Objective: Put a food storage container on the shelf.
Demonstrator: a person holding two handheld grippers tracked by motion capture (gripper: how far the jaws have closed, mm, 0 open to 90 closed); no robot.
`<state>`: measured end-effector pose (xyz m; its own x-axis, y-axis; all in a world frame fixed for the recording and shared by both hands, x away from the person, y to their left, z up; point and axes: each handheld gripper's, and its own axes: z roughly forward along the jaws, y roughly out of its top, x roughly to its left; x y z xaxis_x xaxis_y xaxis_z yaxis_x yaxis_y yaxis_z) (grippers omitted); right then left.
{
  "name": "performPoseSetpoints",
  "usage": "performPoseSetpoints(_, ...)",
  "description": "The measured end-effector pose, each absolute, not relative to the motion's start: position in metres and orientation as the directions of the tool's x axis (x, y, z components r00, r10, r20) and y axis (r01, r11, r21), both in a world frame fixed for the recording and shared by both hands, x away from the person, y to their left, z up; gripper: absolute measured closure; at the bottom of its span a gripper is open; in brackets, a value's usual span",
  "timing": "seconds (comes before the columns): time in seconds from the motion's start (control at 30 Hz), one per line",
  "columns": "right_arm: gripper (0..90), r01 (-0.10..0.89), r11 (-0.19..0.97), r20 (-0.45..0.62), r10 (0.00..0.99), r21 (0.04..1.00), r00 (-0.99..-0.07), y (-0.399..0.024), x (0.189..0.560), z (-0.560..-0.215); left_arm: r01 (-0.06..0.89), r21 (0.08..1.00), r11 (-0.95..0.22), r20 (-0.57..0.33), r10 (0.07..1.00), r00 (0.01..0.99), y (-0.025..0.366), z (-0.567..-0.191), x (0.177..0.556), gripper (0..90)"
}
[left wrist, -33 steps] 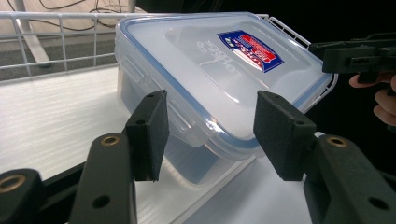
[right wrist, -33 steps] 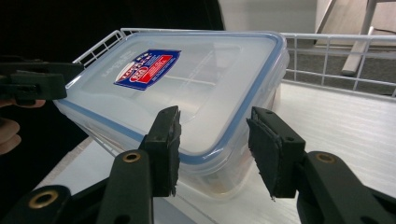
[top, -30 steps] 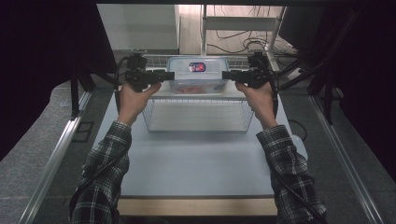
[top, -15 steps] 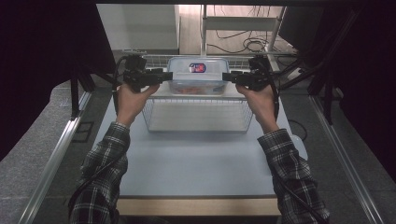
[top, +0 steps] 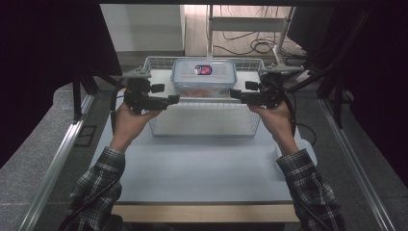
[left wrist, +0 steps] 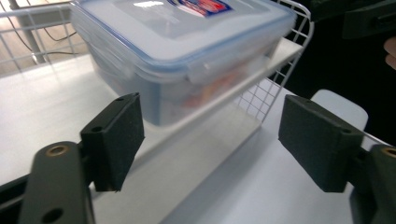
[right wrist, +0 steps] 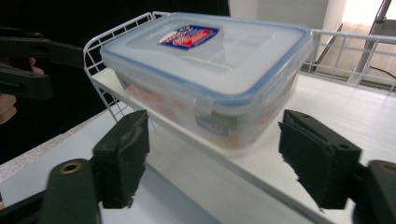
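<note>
A clear plastic food container [top: 204, 77] with a blue-edged snap lid and a red and blue label stood on the white top shelf of a wire rack [top: 207, 126] at the far side of the pale table [top: 192, 168]. In the left gripper view the container [left wrist: 182, 51] sat close to the shelf's front edge, orange contents showing dimly through its wall, and in the right gripper view it [right wrist: 210, 70] lay just beyond the jaws. The left gripper [top: 174, 99] was held at the container's left, jaws spread wide with nothing between them; its own camera showed the two black pads well apart and short of the box. The right gripper [top: 234, 93] stood at the container's right in the same way, jaws parted and empty. Compared with a second before, both grippers had drawn outward and slightly toward the person: then their tips had reached to the sides of the container, and half a second before they were still close against it, whereas now a clear gap lay on each side. The container itself had stayed on the shelf in the same spot. Plaid sleeves [top: 98, 187] covered both forearms.
</note>
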<state>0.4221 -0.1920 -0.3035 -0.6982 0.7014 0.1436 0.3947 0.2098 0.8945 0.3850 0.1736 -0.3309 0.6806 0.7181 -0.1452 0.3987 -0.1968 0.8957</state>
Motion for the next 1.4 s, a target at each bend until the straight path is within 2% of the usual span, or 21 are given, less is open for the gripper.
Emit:
performPoseSetpoints(0.13, 18.2, 0.376, 0.231, 0.114, 0.702, 0.897, -0.703, -0.194, 0.413, -0.313, 0.397, 0.887, -0.236, -0.121, 0.710, 0.694, 0.169, -0.340, 0.371, 17.6)
performPoseSetpoints(0.37, 13.6, 0.346, 0.265, 0.078, 0.683, 0.900, -0.727, -0.195, 0.394, -0.329, 0.420, 0.875, -0.239, -0.152, 0.688, 0.710, 0.166, -0.360, 0.352, 15.7)
performPoseSetpoints(0.87, 8.8, 0.333, 0.304, 0.057, 0.656, 0.893, -0.752, -0.196, 0.361, -0.365, 0.424, 0.869, -0.256, -0.156, 0.672, 0.724, 0.153, -0.402, 0.325, 12.2)
performPoseSetpoints(1.4, 5.9, 0.350, 0.334, 0.048, 0.660, 0.875, -0.750, -0.205, 0.343, -0.405, 0.449, 0.856, -0.257, -0.171, 0.678, 0.715, 0.152, -0.441, 0.308, 8.9)
